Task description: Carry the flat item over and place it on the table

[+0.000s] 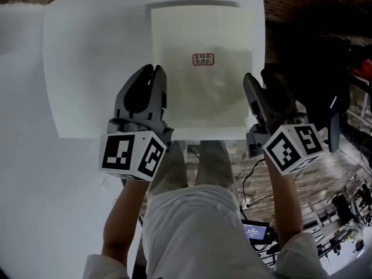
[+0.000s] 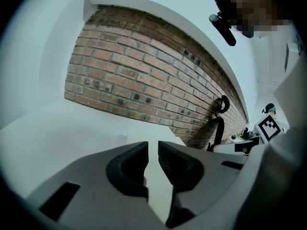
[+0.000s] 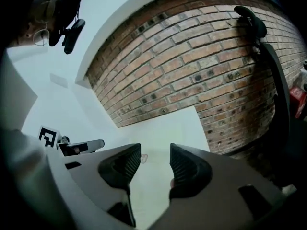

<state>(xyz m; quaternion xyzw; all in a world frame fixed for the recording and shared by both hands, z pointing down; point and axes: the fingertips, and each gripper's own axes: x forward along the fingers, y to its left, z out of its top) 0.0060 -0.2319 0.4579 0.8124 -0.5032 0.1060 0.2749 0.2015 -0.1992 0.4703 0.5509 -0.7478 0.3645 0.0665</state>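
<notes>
A pale cream flat sheet (image 1: 200, 92) with a small red label (image 1: 203, 59) lies on the white table (image 1: 93, 68), near its front edge. My left gripper (image 1: 156, 70) hovers at the sheet's left edge with its jaws side by side and only a narrow gap between them. In the left gripper view (image 2: 152, 145) the sheet (image 2: 160, 195) shows through that gap, and nothing is pinched. My right gripper (image 1: 258, 74) sits at the sheet's right edge, open. In the right gripper view (image 3: 155, 150) its jaws stand well apart over the sheet (image 3: 148, 190) and the label (image 3: 142, 158).
A brick wall (image 2: 144, 80) runs behind the table. A black office chair (image 1: 314, 80) stands just right of the table. Cables and gear (image 1: 343, 214) lie on the floor at lower right. The person's legs (image 1: 197, 167) are at the table's front edge.
</notes>
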